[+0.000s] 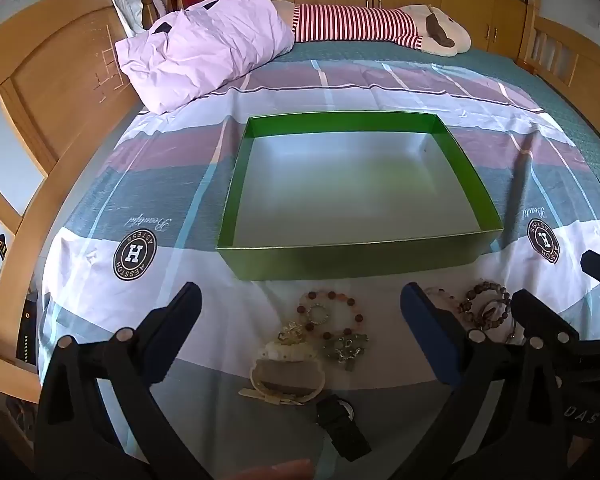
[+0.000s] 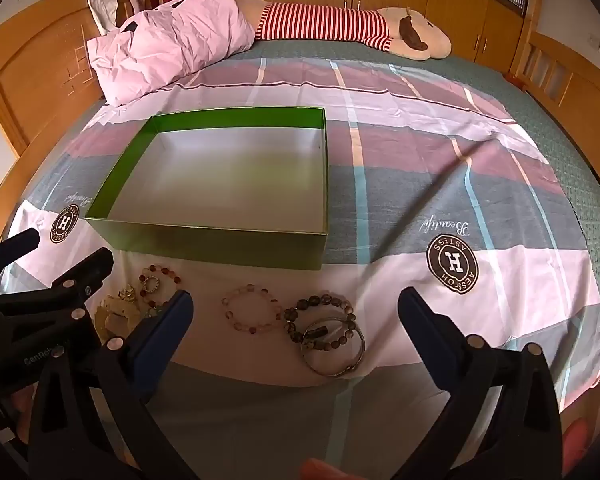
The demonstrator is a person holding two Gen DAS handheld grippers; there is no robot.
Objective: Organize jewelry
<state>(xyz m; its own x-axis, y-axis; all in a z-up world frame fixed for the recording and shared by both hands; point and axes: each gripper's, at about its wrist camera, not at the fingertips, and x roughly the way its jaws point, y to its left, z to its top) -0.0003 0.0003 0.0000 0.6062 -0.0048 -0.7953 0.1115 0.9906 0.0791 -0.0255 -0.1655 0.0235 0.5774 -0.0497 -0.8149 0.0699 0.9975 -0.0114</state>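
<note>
Both tongs wide, holding nothing: left gripper point(image 1: 300, 300), right gripper point(image 2: 296, 304). Green box point(image 1: 340, 258) sits on the bedsheet point(image 1: 100, 312) at 12 o'clock. Bracelets point(image 2: 252, 314) lie loose just below it at 6, pillow point(image 1: 204, 40) at 11.

Pink pillow point(image 1: 204, 44), striped plush toy point(image 1: 364, 26), bedsheet point(image 2: 440, 128).
</note>
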